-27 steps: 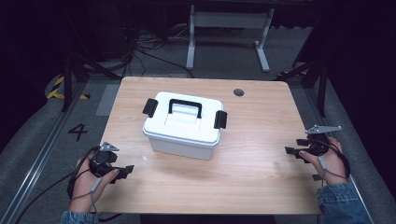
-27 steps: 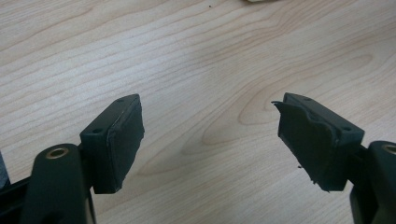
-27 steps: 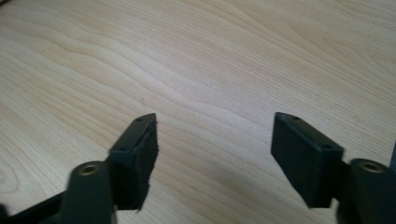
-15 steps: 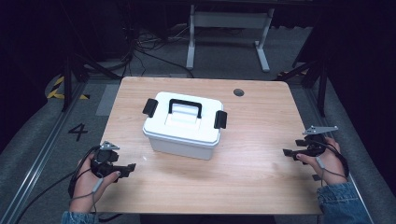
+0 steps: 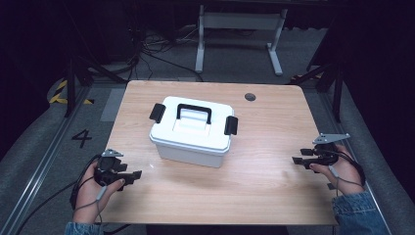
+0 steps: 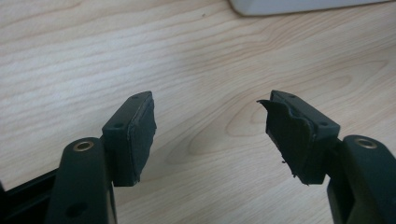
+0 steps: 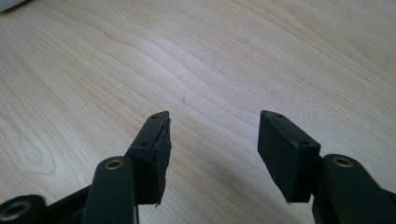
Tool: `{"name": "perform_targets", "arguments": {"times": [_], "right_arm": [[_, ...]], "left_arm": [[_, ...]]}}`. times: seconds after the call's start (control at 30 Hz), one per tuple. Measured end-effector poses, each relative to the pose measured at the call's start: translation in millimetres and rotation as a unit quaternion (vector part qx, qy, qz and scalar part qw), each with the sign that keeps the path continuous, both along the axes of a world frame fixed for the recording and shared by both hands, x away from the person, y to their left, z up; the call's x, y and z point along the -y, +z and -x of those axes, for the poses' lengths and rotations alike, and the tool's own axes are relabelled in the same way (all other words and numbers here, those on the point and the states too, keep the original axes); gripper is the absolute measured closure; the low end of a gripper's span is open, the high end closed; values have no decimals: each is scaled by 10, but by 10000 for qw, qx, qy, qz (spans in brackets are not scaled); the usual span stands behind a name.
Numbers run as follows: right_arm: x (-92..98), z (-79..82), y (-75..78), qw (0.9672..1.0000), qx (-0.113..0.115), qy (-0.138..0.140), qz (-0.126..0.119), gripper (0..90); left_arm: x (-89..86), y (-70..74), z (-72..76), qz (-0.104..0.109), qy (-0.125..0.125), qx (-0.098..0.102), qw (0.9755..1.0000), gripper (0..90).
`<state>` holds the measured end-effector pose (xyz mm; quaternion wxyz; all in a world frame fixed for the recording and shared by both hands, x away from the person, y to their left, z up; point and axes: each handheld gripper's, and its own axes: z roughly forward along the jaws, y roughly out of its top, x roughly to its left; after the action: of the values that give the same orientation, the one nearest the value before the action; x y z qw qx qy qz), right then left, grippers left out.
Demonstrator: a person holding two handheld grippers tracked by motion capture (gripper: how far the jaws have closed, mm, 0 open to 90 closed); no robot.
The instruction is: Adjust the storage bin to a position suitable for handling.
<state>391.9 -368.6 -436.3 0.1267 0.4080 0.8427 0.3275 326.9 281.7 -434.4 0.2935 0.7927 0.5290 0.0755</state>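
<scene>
High view: we note a white box (image 5: 192, 132) with a black handle (image 5: 194, 112) and two black side latches, standing on the wooden table (image 5: 264, 147), left of centre and toward the far half. The left tongs (image 5: 128, 175) sit near the table's near left corner, held in the person's left hand (image 5: 93, 188); the right tongs (image 5: 299, 157) sit near the right edge in the right hand (image 5: 337, 169). Both are well apart from the box (neither touches it).

Left gripper view: we see the left tongs (image 6: 210, 123) spread wide over bare wood, nothing between them; one pad's (image 6: 287, 135) edge looks frayed. A corner of the box (image 6: 299, 5) shows at the top.

Right gripper view: we record the right tongs (image 7: 212, 140) likewise wide apart and empty, above the wood grain.
</scene>
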Motion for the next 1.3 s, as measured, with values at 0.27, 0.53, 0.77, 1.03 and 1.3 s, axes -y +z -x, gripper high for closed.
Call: {"name": "perform_targets", "arguments": {"times": [0.27, 0.53, 0.77, 1.03, 1.3], "right_arm": [[-59, -3, 33, 10000, 2, 23, -40, 411], [-202, -70, 188, 9993, 90, 346, -74, 409], [-345, -152, 467, 9984, 146, 510, -202, 417], [-520, -241, 771, 9965, 238, 732, -333, 432], [-740, -358, 1015, 9943, 385, 942, -325, 435]], "left_arm": [[-26, -27, 11, -157, 176, -44, 9997, 276], [7, 31, 40, -349, -129, -209, 9991, 222], [17, 71, 53, -281, -204, -212, 9992, 225], [17, 51, 62, -417, -307, -210, 9984, 225], [-1, 48, 109, -410, -330, -213, 9984, 230]]}}
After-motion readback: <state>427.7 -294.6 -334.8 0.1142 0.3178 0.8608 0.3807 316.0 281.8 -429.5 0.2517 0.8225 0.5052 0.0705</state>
